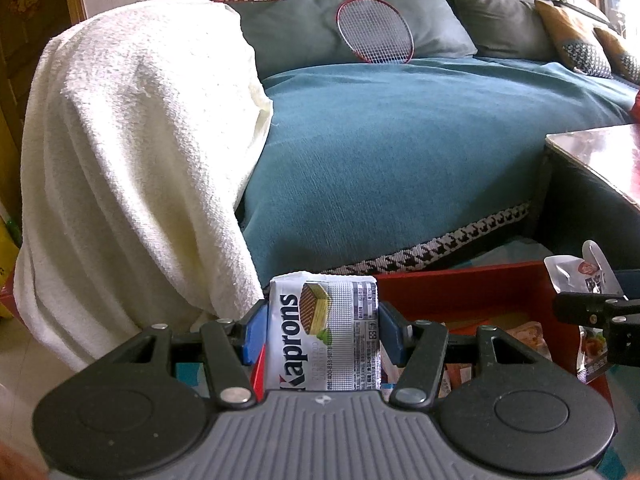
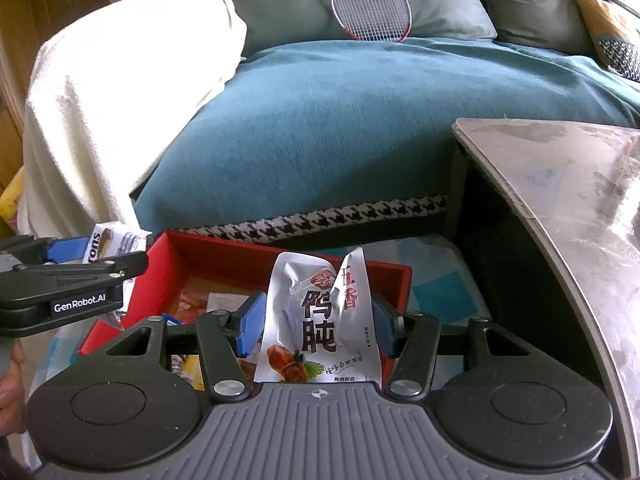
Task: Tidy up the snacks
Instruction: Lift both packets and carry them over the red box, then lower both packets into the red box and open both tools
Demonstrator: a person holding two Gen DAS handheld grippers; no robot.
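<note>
My left gripper (image 1: 322, 326) is shut on a white Kaprons wafer pack (image 1: 324, 332), its blue pads pressed on both sides. It hovers by the left end of a red box (image 1: 460, 288) that holds several snack packets. My right gripper (image 2: 318, 320) is shut on a silver snack pouch (image 2: 320, 320) with Chinese lettering, held upright over the red box (image 2: 176, 256). In the right wrist view, the left gripper (image 2: 86, 258) and its wafer pack (image 2: 114, 242) show at the left edge. The right gripper's finger (image 1: 592, 304) and pouch (image 1: 580, 272) show at the right of the left wrist view.
A teal-covered sofa (image 1: 400, 140) fills the background, with a white towel (image 1: 140, 140) draped over its armrest and red badminton rackets (image 2: 370, 4) on the cushions. A glossy table (image 2: 580, 184) stands to the right of the box. The box rests on a checked cloth (image 2: 440, 292).
</note>
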